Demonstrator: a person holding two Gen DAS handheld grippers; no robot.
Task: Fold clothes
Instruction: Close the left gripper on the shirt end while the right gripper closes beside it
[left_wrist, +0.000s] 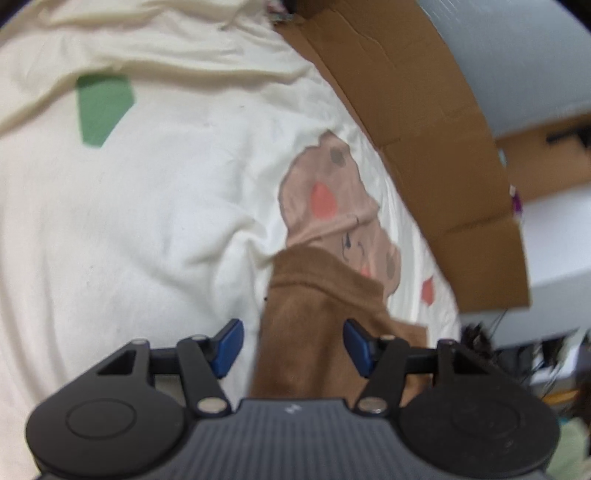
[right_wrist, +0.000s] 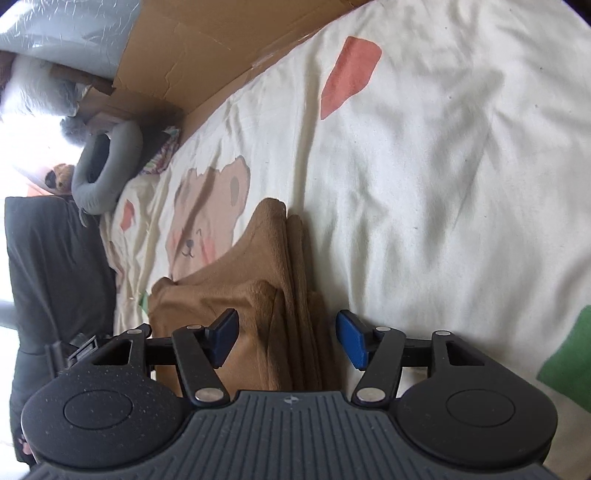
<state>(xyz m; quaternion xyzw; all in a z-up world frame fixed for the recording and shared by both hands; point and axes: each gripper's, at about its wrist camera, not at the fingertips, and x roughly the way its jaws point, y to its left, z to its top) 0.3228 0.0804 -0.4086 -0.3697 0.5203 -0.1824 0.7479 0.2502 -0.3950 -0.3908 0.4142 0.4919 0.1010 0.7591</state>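
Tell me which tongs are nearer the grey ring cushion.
Right. The right tongs straddle the brown garment with the grey ring cushion ahead; the left tongs view never shows it.

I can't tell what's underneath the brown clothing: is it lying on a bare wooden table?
No. The brown garment lies on a cream bedsheet printed with a bear and coloured patches.

left gripper (left_wrist: 293, 345): black linkage arms, silver pivot screws, blue pads, ribbed grey body
right gripper (right_wrist: 287, 341): same build, dust-speckled black discs
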